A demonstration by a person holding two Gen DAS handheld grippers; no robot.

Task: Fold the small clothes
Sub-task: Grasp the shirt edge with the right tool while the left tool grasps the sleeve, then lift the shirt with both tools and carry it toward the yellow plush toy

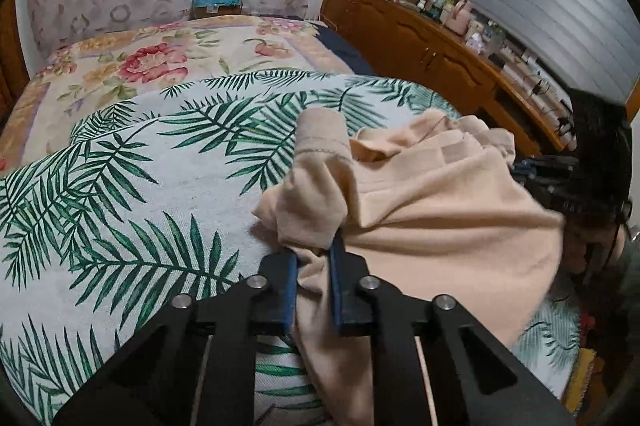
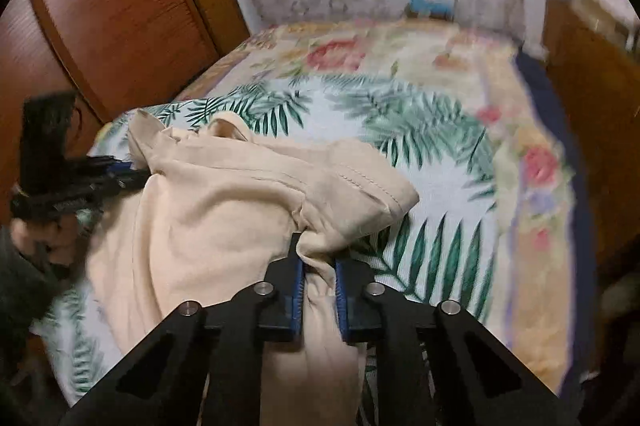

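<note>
1. The peach garment [image 1: 432, 194] lies bunched on the palm-leaf cloth [image 1: 120, 194] over the bed.
2. The left gripper [image 1: 313, 266] and the right gripper [image 2: 318, 262] each pinch a bunch of its fabric.
3. Judged: pull both corners taut and level before laying the fold.
4. Count: one garment, two grippers, one floral bedspread [image 1: 132, 62].

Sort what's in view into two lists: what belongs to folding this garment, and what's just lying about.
Belongs to the job:
- peach garment, bunched on the palm-leaf cloth
- left gripper, shut on the garment
- right gripper, shut on the garment

Just lying about:
- floral bedspread
- wooden dresser with small bottles and a pink bag
- blue-topped box
</note>
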